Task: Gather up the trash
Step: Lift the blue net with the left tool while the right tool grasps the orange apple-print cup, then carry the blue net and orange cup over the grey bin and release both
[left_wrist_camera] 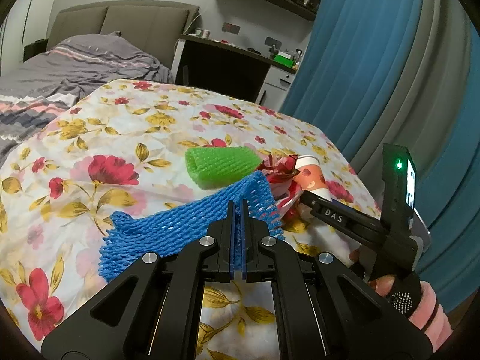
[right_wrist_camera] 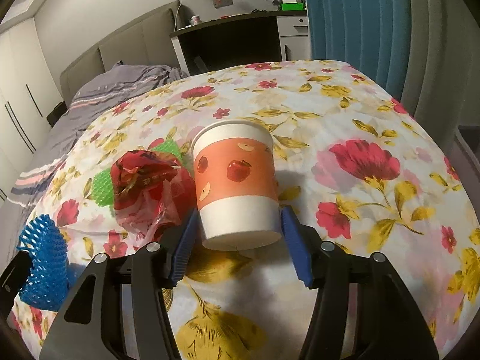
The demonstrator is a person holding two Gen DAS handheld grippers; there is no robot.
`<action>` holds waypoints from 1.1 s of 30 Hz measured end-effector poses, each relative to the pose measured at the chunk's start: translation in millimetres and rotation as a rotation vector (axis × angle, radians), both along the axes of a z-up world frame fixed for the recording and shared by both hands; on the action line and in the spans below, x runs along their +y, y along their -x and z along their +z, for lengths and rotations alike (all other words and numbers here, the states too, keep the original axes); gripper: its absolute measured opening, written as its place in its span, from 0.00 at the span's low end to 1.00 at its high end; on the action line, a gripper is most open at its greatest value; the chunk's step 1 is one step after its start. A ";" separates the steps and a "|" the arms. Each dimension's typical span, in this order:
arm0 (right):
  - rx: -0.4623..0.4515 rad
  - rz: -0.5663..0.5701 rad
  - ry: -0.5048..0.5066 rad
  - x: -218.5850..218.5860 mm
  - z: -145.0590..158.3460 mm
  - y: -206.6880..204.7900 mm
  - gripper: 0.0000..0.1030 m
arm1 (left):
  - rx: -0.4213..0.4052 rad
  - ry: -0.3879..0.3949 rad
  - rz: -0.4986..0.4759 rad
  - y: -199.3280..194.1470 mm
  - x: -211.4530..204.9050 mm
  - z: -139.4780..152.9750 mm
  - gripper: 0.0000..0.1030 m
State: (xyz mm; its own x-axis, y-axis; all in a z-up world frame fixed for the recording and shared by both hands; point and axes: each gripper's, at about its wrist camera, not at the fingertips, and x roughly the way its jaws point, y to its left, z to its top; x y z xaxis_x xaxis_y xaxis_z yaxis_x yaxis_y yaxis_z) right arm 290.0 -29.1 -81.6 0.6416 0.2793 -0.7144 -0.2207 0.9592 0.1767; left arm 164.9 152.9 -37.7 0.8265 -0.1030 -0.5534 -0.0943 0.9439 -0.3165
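Blue foam netting (left_wrist_camera: 192,225) is pinched between the jaws of the left gripper (left_wrist_camera: 238,207), which are clenched on it with almost no gap; the netting spreads out to the left of the jaws and folds up just ahead of them. A green foam net sleeve (left_wrist_camera: 220,165) lies on the floral cloth (left_wrist_camera: 120,126) ahead of these jaws, and a crumpled red plastic bag (left_wrist_camera: 279,165) is seen ahead and to their right, touching the blue netting.

A paper cup (right_wrist_camera: 237,183) printed with apples is framed by the jaws of the right gripper (right_wrist_camera: 238,228), lying tilted with its base towards the camera. The blue pads are set at either side of the lower wall of the cup and appear to touch it, so the cup is taken as grasped. The red plastic bag is pressed against the cup just left of these jaws, with the green sleeve partly hidden behind it. The cloth-covered tabletop is seen below everything.
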 end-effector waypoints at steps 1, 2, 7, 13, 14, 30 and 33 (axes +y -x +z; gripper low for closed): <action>0.000 0.005 -0.001 0.6 -0.5 -1.5 0.60 | 0.001 0.001 -0.001 -0.4 -0.4 -0.3 0.02; 0.000 0.007 0.000 0.9 -0.9 -2.5 0.60 | 0.002 0.002 -0.002 -1.6 -0.1 -0.2 0.02; 0.005 0.009 0.012 0.4 -4.9 -9.0 0.60 | 0.004 0.001 -0.006 -4.6 0.0 -1.4 0.02; 0.005 0.016 0.011 -1.9 -6.5 -11.3 0.56 | 0.007 -0.006 -0.014 -9.1 -4.3 -2.4 0.02; 0.004 0.018 0.012 -1.3 -6.5 -11.3 0.56 | 0.008 -0.006 -0.016 -9.5 -4.7 -2.7 0.02; -0.110 0.020 -0.024 -32.2 23.4 34.2 0.53 | -0.023 -0.032 -0.041 -3.2 -23.1 11.5 0.02; -0.134 0.022 -0.041 -44.0 32.0 50.0 0.53 | -0.035 -0.040 -0.052 0.8 -31.6 17.8 0.02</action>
